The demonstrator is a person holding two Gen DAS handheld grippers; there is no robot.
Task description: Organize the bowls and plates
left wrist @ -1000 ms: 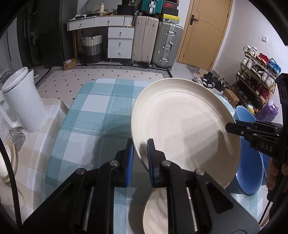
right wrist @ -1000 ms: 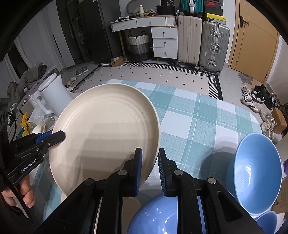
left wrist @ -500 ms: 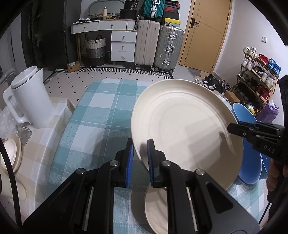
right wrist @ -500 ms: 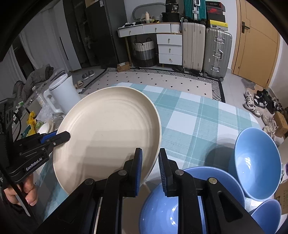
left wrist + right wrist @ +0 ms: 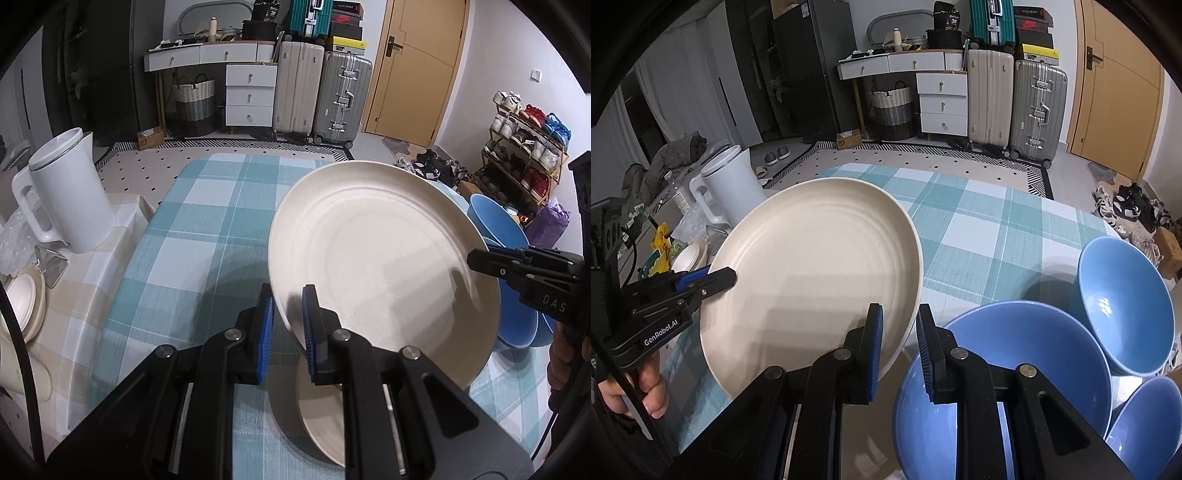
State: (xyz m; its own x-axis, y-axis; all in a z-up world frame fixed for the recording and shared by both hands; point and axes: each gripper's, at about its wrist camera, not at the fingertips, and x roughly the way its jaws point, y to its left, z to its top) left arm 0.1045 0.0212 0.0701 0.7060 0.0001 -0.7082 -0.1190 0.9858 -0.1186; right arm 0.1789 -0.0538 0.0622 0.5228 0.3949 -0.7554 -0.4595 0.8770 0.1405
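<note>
Cream plate (image 5: pixel 384 258) hangs tilted above the teal checked tablecloth (image 5: pixel 207 236), pinched at opposite rims by both tools: the left gripper (image 5: pixel 288 317) clamps its near-left edge, the right gripper (image 5: pixel 899 341) clamps the opposite edge. Under it, another cream plate (image 5: pixel 317 417) lies flat on the cloth. Three blue bowls sit to the right: a large one (image 5: pixel 1015 354) closest, a second (image 5: pixel 1126 306) behind, a third (image 5: pixel 1145 424) at the corner. A white kettle (image 5: pixel 66 195) stands off to the left.
</note>
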